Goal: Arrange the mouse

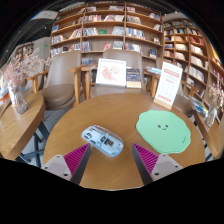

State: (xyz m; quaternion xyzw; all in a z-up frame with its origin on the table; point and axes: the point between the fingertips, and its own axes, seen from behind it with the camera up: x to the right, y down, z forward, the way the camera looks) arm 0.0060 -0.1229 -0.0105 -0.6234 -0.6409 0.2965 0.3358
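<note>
A white and grey mouse (102,140) lies on the round wooden table (70,125), just ahead of my fingers and toward the left finger. A green mouse mat (163,128) with a scalloped edge lies to its right, beyond the right finger. My gripper (112,166) is open and empty, low over the table, with the pink pads (146,159) on either side of bare wood. The mouse's near end sits about level with the left fingertip, not between the pads.
A white upright sign (168,84) stands at the table's far right edge. Chairs (62,78) and a picture card (111,72) stand behind the table. Bookshelves (110,25) line the back. A second table with a vase (18,95) is at the left.
</note>
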